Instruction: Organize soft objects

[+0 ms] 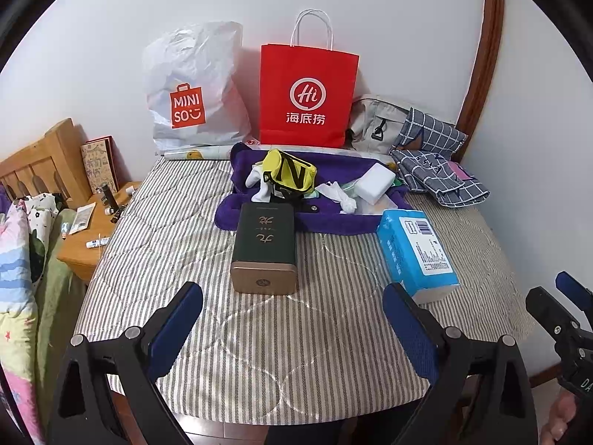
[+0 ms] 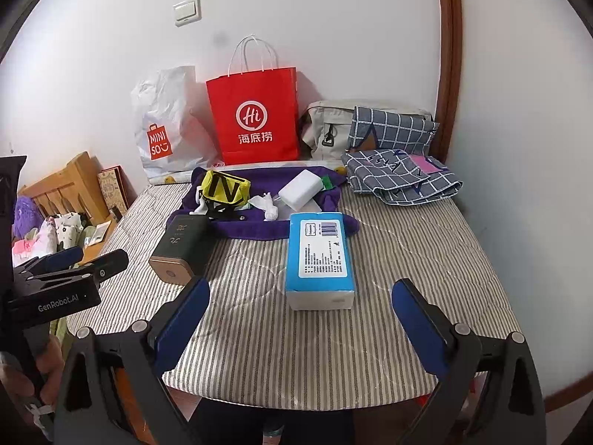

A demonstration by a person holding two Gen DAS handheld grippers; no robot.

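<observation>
left gripper [image 1: 292,315]: fingers spread wide apart, holding nothing, hovering low over the near edge of the striped table cover [image 1: 178,259].
right gripper [image 2: 300,311]: fingers likewise wide apart and empty, level with the left gripper and just beside it.
tissue pack [image 2: 320,256]: blue and white, lying flat on the striped cover; directly ahead of the right gripper, centred in line with the gap between its fingers, not touched. in the left wrist view it sits just beyond the left gripper's right finger, off to that side.
dark green box [image 1: 265,244]: lying on its side with its gold end toward the camera, straight ahead of the left gripper, apart from it.
purple cloth [image 1: 333,218]: spread across the far middle of the table, behind the box and the pack; the box's far end touches or overlaps its near edge.
on the purple cloth: yellow and black pouch [image 1: 291,174], white foam block [image 1: 376,181], crumpled white pieces [image 1: 339,194].
checked grey fabric [image 2: 400,178]: heaped at the far right corner, well apart from both grippers.
against the wall: red paper bag [image 1: 307,96], white plastic bag [image 1: 192,89], beige bag [image 2: 326,129].
</observation>
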